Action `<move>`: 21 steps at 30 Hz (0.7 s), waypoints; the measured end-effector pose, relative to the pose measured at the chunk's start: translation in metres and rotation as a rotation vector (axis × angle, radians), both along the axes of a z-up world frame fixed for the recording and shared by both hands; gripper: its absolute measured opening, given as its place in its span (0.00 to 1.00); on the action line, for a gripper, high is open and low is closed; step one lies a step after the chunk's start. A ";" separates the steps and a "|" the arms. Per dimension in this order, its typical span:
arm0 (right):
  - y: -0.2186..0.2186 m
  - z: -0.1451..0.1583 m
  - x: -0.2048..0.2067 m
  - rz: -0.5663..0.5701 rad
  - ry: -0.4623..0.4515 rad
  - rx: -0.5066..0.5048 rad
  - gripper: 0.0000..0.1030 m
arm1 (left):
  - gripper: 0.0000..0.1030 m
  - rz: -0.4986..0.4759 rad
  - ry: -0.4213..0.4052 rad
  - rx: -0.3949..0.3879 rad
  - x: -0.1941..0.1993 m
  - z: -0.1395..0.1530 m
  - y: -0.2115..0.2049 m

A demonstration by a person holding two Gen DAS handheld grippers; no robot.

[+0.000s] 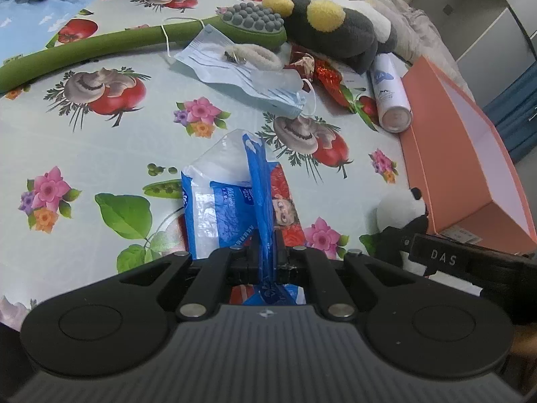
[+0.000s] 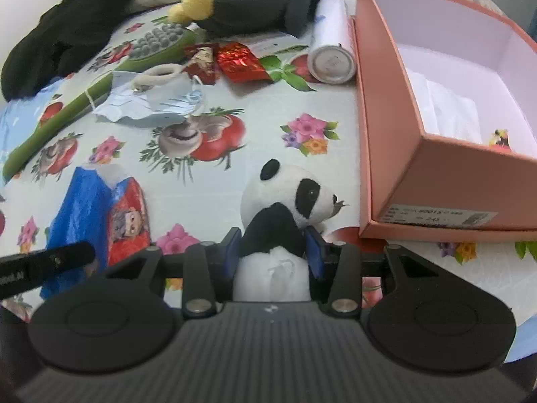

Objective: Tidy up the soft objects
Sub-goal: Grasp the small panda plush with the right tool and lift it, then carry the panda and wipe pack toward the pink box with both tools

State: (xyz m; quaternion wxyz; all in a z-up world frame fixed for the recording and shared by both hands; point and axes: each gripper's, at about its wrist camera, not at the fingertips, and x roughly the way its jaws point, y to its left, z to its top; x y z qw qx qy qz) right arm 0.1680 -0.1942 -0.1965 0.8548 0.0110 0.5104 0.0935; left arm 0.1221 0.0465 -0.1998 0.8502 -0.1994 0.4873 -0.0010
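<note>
Flowered tablecloth point(image 2: 255, 124) cluttered. Your right gripper point(image 2: 273, 252) clamps panda plush point(image 2: 288, 198); orange box point(image 2: 436, 181) lies just right, mouth open upward, nearer this hand. Your left gripper point(image 1: 266, 252) pinches blue tissue pack point(image 1: 235, 194).

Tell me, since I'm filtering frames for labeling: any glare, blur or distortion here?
Left wrist view: strong fisheye bending of the box; light sheen on the pack wrapper; centre sharp. Right wrist view: same curvature; glint on the red foil; panda sharp, edges soft. Lighting flat, shadows faint.
</note>
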 end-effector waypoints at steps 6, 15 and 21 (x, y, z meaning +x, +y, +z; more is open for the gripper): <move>-0.001 0.002 -0.001 0.003 0.000 0.021 0.40 | 0.06 -0.002 -0.010 0.005 0.000 0.005 -0.002; -0.009 0.038 -0.016 0.021 -0.078 0.081 0.40 | 0.06 -0.038 -0.083 0.006 -0.005 0.034 -0.011; -0.019 0.071 -0.036 0.028 -0.146 0.109 0.41 | 0.06 -0.071 -0.147 0.002 -0.014 0.064 -0.019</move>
